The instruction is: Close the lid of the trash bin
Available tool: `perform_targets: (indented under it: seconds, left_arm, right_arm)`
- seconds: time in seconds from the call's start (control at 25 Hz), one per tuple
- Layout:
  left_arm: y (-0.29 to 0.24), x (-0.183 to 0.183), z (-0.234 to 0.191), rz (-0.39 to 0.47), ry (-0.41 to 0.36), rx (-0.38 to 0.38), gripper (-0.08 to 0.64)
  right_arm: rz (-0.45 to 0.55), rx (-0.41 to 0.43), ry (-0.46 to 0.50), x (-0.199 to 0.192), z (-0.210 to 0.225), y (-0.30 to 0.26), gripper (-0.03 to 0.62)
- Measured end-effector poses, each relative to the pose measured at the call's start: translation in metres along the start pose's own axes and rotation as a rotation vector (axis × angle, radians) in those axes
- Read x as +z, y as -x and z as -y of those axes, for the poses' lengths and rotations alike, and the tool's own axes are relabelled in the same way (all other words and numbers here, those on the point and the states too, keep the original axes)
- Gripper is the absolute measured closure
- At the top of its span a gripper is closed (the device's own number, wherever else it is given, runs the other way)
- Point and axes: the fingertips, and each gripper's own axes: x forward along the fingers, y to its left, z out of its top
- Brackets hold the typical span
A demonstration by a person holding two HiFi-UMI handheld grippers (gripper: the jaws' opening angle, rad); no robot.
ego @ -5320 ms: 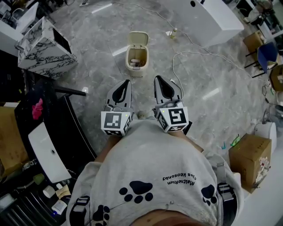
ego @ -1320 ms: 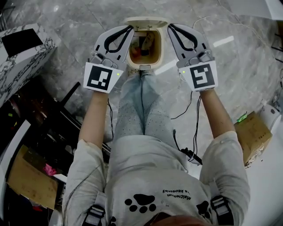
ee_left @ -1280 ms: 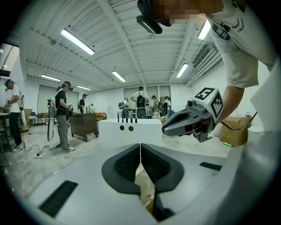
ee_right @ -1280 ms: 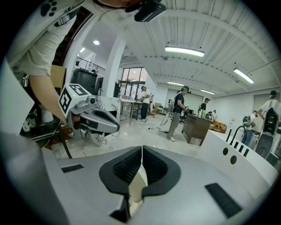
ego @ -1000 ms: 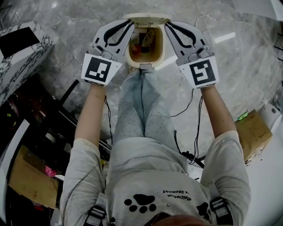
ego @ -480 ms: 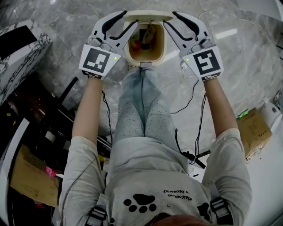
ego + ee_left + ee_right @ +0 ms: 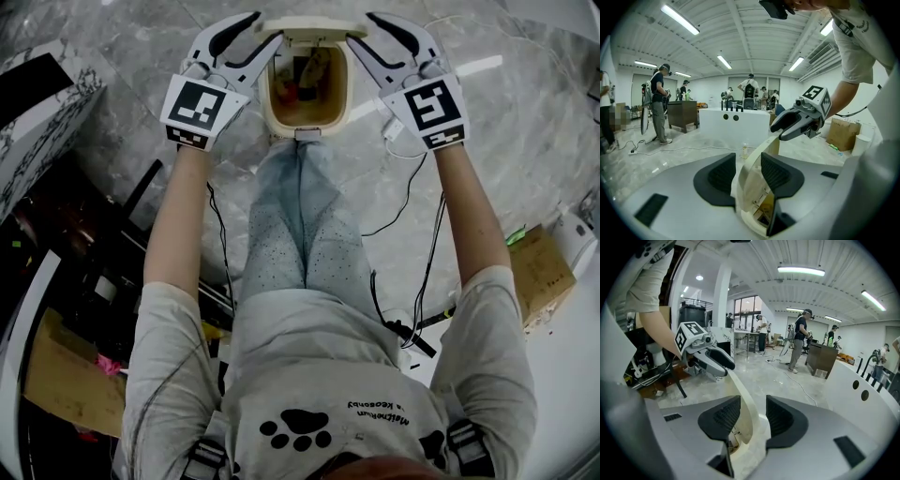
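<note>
- Two grippers on one lid. The left gripper (image 7: pixel 265 28) is at the trash bin's (image 7: pixel 302 128) far left corner and the right gripper (image 7: pixel 360 28) at its far right corner. They sit level with each other, neither nearer.
- The trash bin stands on the floor (image 7: pixel 487 122) straight ahead of the person's legs (image 7: pixel 300 225). Its mouth is open and rubbish (image 7: pixel 298 84) shows inside.
- The lid (image 7: pixel 309 22) stands raised at the bin's far rim. Its long axis runs left to right across the bin, so its free edge has to swing toward the person and down over the mouth.
- Left gripper: jaws wide, having just been opening. The lid's left side edge stands between them. It sits closer to one pad, with a gap at the other, and no squeeze shows.
- Right gripper: mirrored. Its jaws are wide, also just opened, and the lid's right side edge stands between them unpinched.
- Pose: both arms reach forward, nearly straight, one on each side of the bin. The grippers point away from the person and tilt downward, with the marker cubes (image 7: pixel 197 112) turned up.
- Judgement: the lid lies inside both jaws, not beside them. Pinching both edges and drawing back toward the bin's near rim would fold it shut. Uneven pull could twist it.
</note>
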Motion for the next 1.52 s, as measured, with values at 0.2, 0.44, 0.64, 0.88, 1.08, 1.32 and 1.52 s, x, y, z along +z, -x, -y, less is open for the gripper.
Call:
perform_targets:
  seconds: [0.2,0.44,0.64,0.88,1.08,1.32,1.52]
  left_arm:
    - [-0.007,-0.012,-0.006,-0.043,-0.015,-0.023,0.399]
    - [-0.006,-0.016,-0.005,-0.069,-0.064,-0.043,0.469]
    - [-0.001,-0.016,0.002,-0.081,-0.107,-0.055,0.474]
    - [0.009,-0.023,0.020,-0.079,-0.119,-0.065,0.474]
    - [0.021,-0.033,0.037,-0.086,-0.138,-0.082,0.468]
    - [0.034,-0.050,0.063,-0.112,-0.173,-0.114,0.458]
    - [0.044,-0.068,0.083,-0.127,-0.188,-0.121,0.449]
  right_arm:
    - [-0.029,0.017,-0.006,-0.012,0.004,-0.009,0.428]
    - [-0.052,0.021,0.066,-0.016,0.002,-0.012,0.501]
    - [-0.057,0.028,0.105,-0.018,-0.005,-0.006,0.505]
    - [-0.062,0.045,0.127,-0.025,-0.022,0.004,0.505]
    - [-0.075,0.059,0.150,-0.033,-0.043,0.012,0.505]
    - [-0.105,0.084,0.196,-0.049,-0.072,0.024,0.499]
    - [-0.129,0.098,0.236,-0.061,-0.094,0.032,0.492]
